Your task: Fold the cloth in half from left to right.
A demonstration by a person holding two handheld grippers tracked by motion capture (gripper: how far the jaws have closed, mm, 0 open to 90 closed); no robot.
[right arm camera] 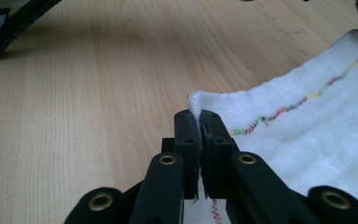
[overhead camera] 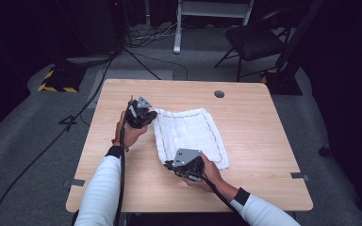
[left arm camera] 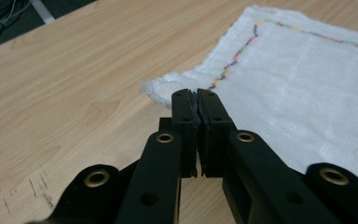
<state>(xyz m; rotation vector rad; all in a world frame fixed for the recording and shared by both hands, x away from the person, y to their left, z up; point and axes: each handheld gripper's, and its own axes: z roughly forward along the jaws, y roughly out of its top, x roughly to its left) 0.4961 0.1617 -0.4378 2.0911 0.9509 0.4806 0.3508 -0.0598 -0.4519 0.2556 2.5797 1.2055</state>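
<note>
The white cloth lies spread flat near the middle of the table, its stitched coloured border running just inside the edge. It looks open to a single layer, with no fold made in it yet, so as far as the pictures show, the work on it is only at its start.

What you have done is take hold. Your left gripper sits at the far left corner of the cloth, and in the left gripper view the fingers are clenched tight on a little bunch of white fabric, the corner puckered just beyond the tips. Your right gripper is at the near left corner; in the right gripper view its fingers are likewise pinched shut on the cloth's edge, which stands up in a small ridge between them. So both corners of the cloth's left side are gripped, and the rest of the cloth rests on the wood.

What is left, I judge, is everything after the grasp: lifting that left side, carrying it over toward the right edge, laying it down with the borders matched, and letting go. Both pinches look shallow, taking only the very corner, so the fabric may slip out if you pull quickly. The table around the cloth is bare apart from a round cable hole at the far side.
</note>
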